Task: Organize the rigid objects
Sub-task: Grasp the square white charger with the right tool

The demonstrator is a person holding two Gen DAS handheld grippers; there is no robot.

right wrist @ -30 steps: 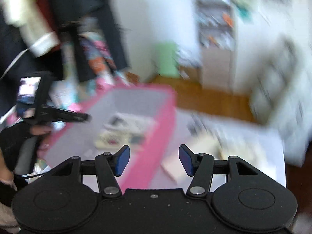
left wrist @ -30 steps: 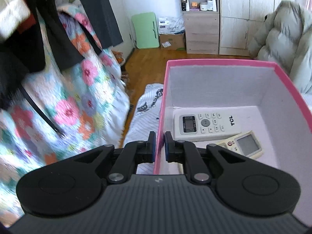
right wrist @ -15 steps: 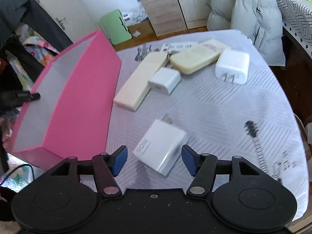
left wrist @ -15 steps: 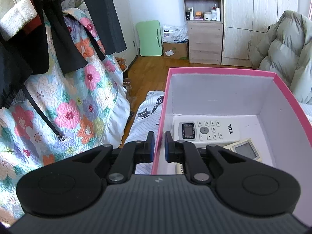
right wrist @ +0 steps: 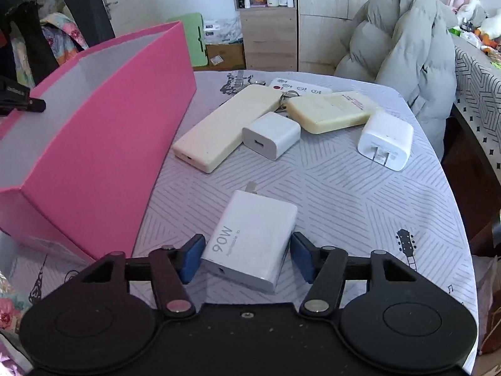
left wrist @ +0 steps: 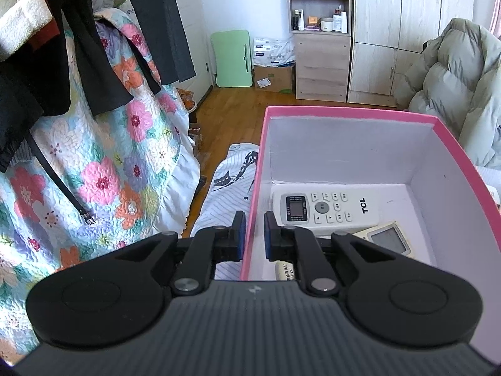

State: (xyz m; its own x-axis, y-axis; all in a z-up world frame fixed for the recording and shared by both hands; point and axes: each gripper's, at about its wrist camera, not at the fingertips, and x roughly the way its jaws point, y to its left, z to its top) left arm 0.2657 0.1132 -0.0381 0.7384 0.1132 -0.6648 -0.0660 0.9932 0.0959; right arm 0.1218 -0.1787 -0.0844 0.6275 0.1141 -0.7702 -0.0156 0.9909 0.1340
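Note:
My left gripper [left wrist: 253,228] is shut on the left wall of the pink box [left wrist: 344,114], one pad outside and one inside. Inside the box lie a white TCL remote [left wrist: 328,206] and a second remote with a grey screen [left wrist: 386,238], partly hidden by my fingers. In the right wrist view the box [right wrist: 103,144] stands at the left of the table. My right gripper [right wrist: 247,247] straddles a white 90W charger [right wrist: 250,235] lying flat on the tablecloth. Its jaws are closing, with small gaps still showing beside the pads.
Further back on the cloth lie a long cream power bank [right wrist: 225,125], a small white cube charger [right wrist: 271,134], a second cream block [right wrist: 332,111], a white plug charger [right wrist: 385,141] and a flat remote [right wrist: 300,86]. A puffy grey jacket [right wrist: 404,37] hangs behind; the table edge curves at the right.
My right gripper has sunk toward the table and come around the 90W charger, which now sits between its fingers. The left gripper has kept its hold on the box wall.

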